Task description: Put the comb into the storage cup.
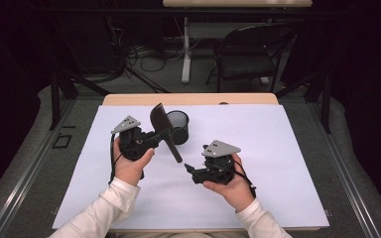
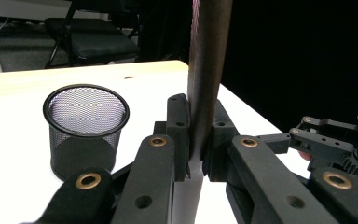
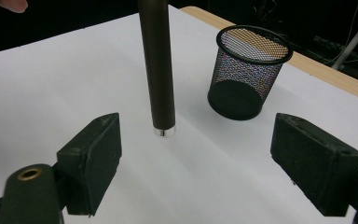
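Two grippers are up over the white sheet (image 1: 278, 163), each in one of the person's hands, both near the middle of the high view. The left gripper (image 1: 162, 133), left of centre, has its jaws clamped tight on a dark spatula-like tool (image 1: 164, 130). In the left gripper view the two black jaws press against either side of the tool's dark shaft (image 2: 205, 93) at the centre of the frame, no gap showing between pad and shaft. The tool tilts in the high view: its broad blade end points to the upper left, just beside the mesh cup (image 1: 179, 126), and its handle end slants down to the lower right, toward the right gripper (image 1: 188, 168).

The right gripper, lower and right of centre, is spread wide with nothing between its jaws. In the right gripper view the two black pads (image 3: 91, 161) sit far apart at the lower left and lower right corners, and the tool's round handle end (image 3: 161, 93) hangs down at the centre of the frame, ahead of the jaws and touching neither. Whether that end touches the sheet cannot be told.

The black mesh cup (image 3: 247, 70) stands upright on the sheet, upper right in the right gripper view and left of centre in the left gripper view (image 2: 86, 128), looking empty. A dark folding chair (image 1: 250, 54) stands beyond the table at the top of the high view.
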A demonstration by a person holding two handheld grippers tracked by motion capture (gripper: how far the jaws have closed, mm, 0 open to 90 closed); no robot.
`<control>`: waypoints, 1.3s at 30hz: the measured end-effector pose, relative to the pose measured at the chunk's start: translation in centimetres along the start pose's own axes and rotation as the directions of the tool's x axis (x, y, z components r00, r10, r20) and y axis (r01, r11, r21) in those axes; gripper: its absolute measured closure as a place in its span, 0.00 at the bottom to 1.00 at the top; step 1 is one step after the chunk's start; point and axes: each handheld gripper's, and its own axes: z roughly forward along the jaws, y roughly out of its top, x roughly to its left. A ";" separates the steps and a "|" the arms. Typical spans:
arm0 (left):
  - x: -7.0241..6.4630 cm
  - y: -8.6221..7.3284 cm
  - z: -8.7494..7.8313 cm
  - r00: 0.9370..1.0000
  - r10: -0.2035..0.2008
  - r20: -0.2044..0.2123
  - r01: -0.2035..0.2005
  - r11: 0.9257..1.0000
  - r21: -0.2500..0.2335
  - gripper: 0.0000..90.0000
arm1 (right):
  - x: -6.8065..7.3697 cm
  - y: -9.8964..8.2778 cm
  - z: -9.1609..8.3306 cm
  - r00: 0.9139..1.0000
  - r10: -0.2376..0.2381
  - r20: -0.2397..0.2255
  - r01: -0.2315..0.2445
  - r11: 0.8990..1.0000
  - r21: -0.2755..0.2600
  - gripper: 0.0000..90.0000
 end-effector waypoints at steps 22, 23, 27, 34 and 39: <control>0.0 1.4 0.4 0.999 0.050 -0.009 -0.050 0.999 -0.013 0.93 | -0.1 0.1 -0.4 0.997 0.069 -0.018 -0.070 0.997 -0.026 0.10; 0.0 1.5 0.4 0.998 0.054 -0.009 -0.054 0.998 -0.012 0.93 | -0.2 0.1 -0.5 0.997 0.076 -0.017 -0.077 0.997 -0.028 0.09; 0.0 1.8 0.4 0.999 0.051 -0.012 -0.051 0.999 -0.015 0.93 | -0.3 0.1 -0.6 0.997 0.068 -0.025 -0.068 0.998 -0.017 0.04; 0.0 2.6 0.6 0.998 0.065 -0.015 -0.066 0.998 -0.023 0.93 | -0.2 0.1 -0.8 0.997 0.062 -0.050 -0.062 0.998 -0.013 0.00; 0.0 3.3 0.6 0.997 0.070 -0.018 -0.070 0.997 -0.030 0.93 | -0.2 0.0 -0.8 0.998 0.043 -0.044 -0.044 0.999 -0.007 0.00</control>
